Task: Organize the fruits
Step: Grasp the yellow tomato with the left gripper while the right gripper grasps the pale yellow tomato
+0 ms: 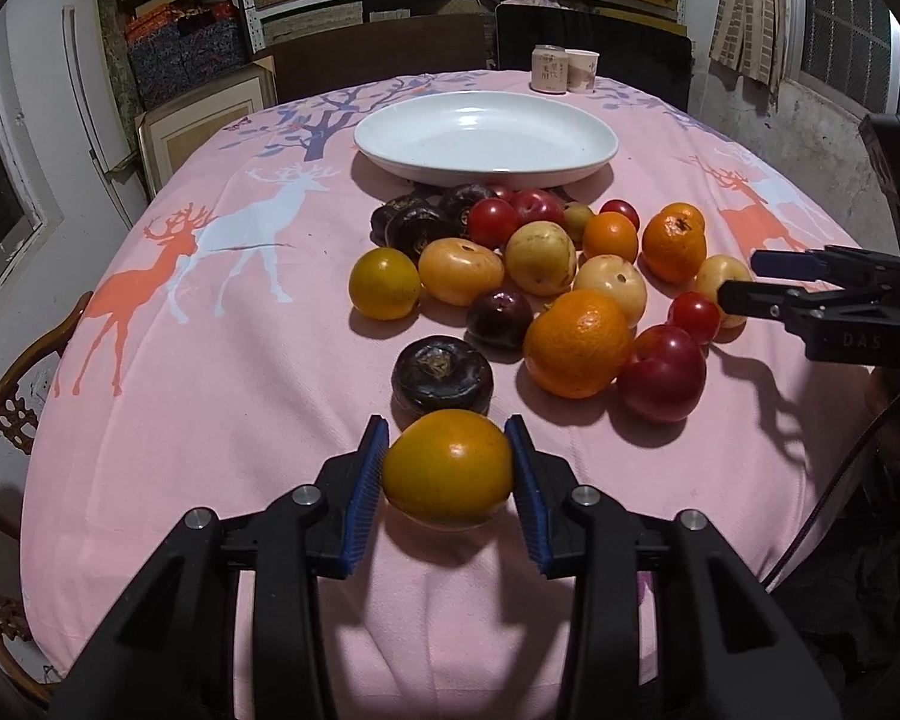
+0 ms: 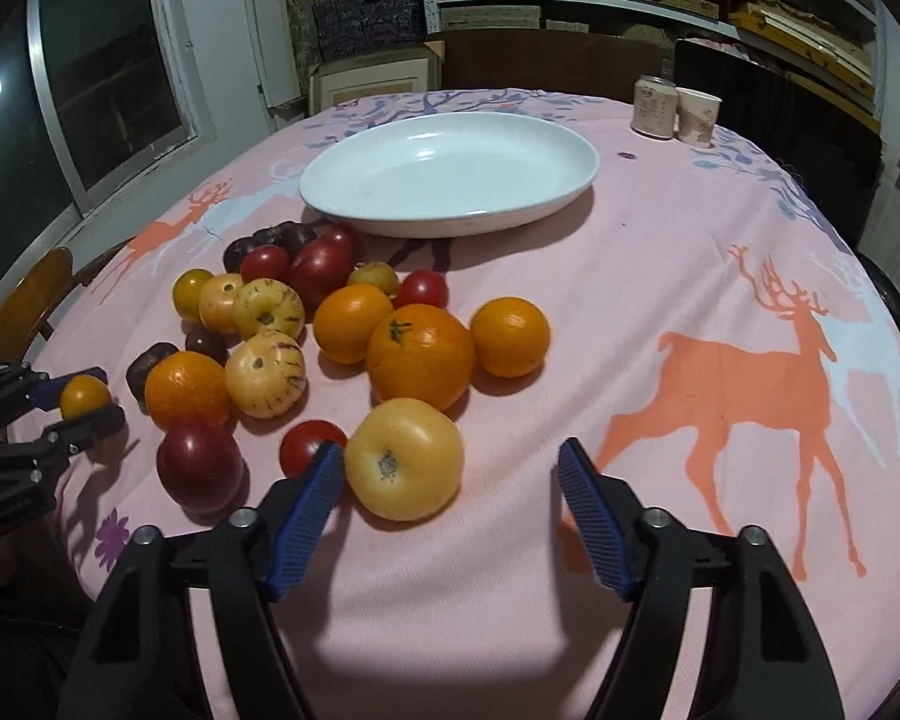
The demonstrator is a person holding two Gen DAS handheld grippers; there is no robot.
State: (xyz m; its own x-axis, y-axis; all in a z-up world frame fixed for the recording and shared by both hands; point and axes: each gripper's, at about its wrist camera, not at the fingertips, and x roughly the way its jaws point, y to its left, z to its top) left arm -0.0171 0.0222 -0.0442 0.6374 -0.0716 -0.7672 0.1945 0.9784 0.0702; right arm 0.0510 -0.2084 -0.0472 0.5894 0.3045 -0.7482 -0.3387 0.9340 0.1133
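Left claw [image 1: 449,468]: both blue pads pressed against a yellow-orange fruit [image 1: 448,467], pinching it near the bench's near edge. Whether the fruit is lifted clear of the cloth or resting on it, cannot tell. Same grip shows small at the left of the right wrist view [image 2: 84,397].

A dark flattened fruit [image 1: 442,375] sits on the cloth just beyond the pinched one, toward the bench centre.

Right claw [image 2: 450,480]: jaws partly spread, not gripping. A pale yellow fruit [image 2: 403,459] lies between them, close against the left pad, clear of the right pad. A small red fruit [image 2: 306,447] sits just outside that left pad, partly hidden by it.

Bench [image 2: 660,276] covered with pink cloth printed with orange and white deer. Main pile of fruit sits mid-bench: a large orange [image 2: 420,357], a smaller round orange fruit [image 2: 510,336] touching its right side, two pale striped fruits, red plum-like ones, several dark ones at the back of the pile.

White oval plate [image 2: 450,222] beyond the pile, toward the far edge, nothing in it. A can [image 2: 653,107] and a paper cup [image 2: 697,117] stand side by side near the far right edge, well apart from the fruit.
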